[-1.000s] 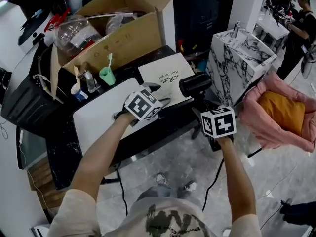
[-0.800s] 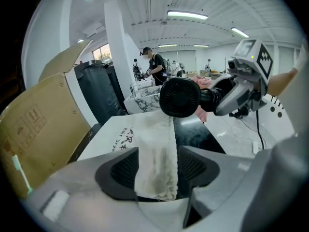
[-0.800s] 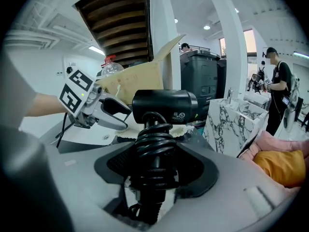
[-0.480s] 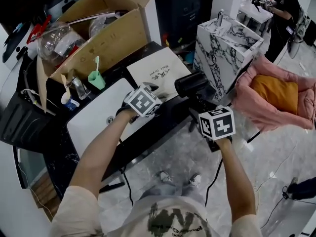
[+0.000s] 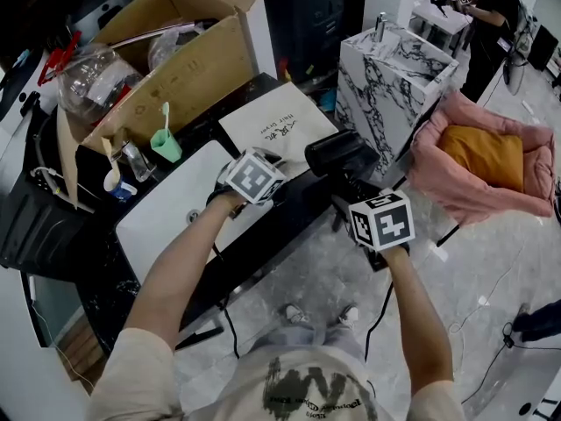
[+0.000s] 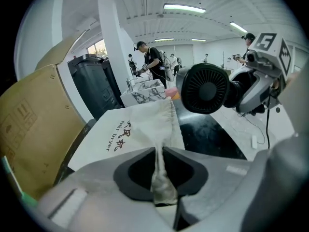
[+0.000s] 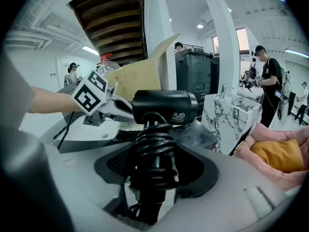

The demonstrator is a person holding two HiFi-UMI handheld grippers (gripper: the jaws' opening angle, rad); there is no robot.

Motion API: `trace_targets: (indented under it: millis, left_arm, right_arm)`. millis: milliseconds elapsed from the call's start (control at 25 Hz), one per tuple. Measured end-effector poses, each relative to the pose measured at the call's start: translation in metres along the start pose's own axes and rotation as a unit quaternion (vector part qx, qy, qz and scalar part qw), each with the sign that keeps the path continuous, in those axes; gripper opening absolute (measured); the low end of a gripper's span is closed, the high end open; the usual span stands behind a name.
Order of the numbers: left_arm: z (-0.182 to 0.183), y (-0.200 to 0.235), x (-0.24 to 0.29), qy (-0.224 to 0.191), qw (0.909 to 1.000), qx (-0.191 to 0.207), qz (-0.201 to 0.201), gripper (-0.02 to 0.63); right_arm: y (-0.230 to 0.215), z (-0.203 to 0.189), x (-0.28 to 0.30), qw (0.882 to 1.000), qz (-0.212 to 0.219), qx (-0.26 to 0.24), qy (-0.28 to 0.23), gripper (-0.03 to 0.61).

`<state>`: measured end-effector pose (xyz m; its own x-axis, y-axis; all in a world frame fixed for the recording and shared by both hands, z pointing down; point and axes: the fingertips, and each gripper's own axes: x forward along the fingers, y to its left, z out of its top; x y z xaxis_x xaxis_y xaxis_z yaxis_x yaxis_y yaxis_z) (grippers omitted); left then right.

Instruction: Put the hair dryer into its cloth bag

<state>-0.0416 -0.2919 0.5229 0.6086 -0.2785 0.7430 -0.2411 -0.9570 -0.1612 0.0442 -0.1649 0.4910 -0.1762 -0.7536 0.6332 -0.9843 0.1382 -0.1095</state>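
On the black counter [image 5: 298, 202], the left gripper [image 6: 158, 156] is closing its jaws on the near edge of the bag [image 6: 140, 129] while the right gripper [image 7: 152, 173] is clamping the dryer [image 7: 164, 106] by its cord-wrapped handle just beside it, the next move likely calling for lifting the mouth open.

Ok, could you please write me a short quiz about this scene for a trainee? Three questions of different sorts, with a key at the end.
1. What is the right gripper holding? A) a toothbrush B) the hair dryer C) a bottle
2. True or false: the hair dryer is already inside the cloth bag.
3. Fill in: between the jaws of the left gripper there is an edge of the ____.
Key: 1) B, gripped by its cord-wrapped handle. 2) False: the bag lies flat and the dryer is outside it. 3) Cloth bag; the jaws are closing on it.
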Motion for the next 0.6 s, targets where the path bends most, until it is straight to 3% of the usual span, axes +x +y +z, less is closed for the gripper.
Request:
trace_targets:
  millis: [240,400,600]
  left_arm:
    - [0.018,0.013,-0.018,-0.052,0.9966,-0.063,-0.008,0.038]
    - [0.038,0.024,-0.034,-0.097,0.9893,-0.109,-0.008,0.037]
    - [0.059,0.034,-0.048,-0.136,0.9815,-0.135,-0.003,0.035]
  right_arm:
    - [0.006,0.006,0.001,1.0,0.004,0.001,-0.001,0.256]
    - [0.009,0.008,-0.001,1.0,0.007,-0.001,-0.001,0.256]
    - [0.011,0.011,-0.003,1.0,0.01,-0.004,0.001,0.256]
